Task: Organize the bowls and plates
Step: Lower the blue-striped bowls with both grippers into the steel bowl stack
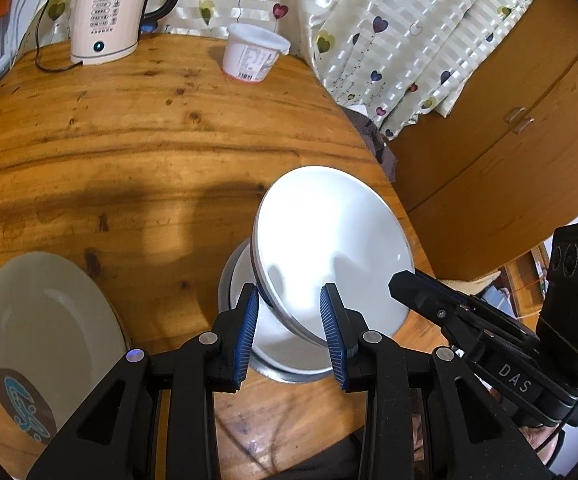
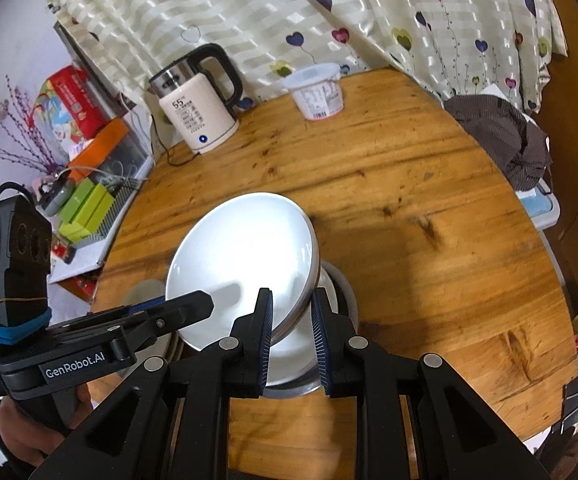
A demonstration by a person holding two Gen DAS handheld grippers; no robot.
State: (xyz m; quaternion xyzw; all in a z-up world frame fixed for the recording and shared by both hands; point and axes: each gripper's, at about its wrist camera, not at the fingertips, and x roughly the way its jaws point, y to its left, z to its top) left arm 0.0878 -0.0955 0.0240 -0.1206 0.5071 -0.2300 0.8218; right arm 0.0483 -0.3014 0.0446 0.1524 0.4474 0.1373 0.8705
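Note:
A white bowl (image 1: 329,232) with a grey outer wall hangs tilted above the table, held from both sides. My left gripper (image 1: 289,294) is shut on its near rim, one blue pad outside and one inside. My right gripper (image 2: 292,296) is shut on the bowl's (image 2: 241,248) opposite rim. Each view shows the other gripper: a right finger (image 1: 413,286) and a left finger (image 2: 189,306). Under the tilted bowl stands a second white bowl (image 1: 285,354) with a metal outer wall (image 2: 345,292). A cream plate (image 1: 49,320) with a brown and teal pattern lies at the left.
The round wooden table (image 1: 129,140) carries a kettle (image 2: 197,116) and a white plastic tub (image 2: 317,92) at its far edge. A brown cloth (image 2: 501,136) lies off the right edge. A wooden cabinet (image 1: 509,140) stands to the right, cluttered boxes (image 2: 89,204) to the left.

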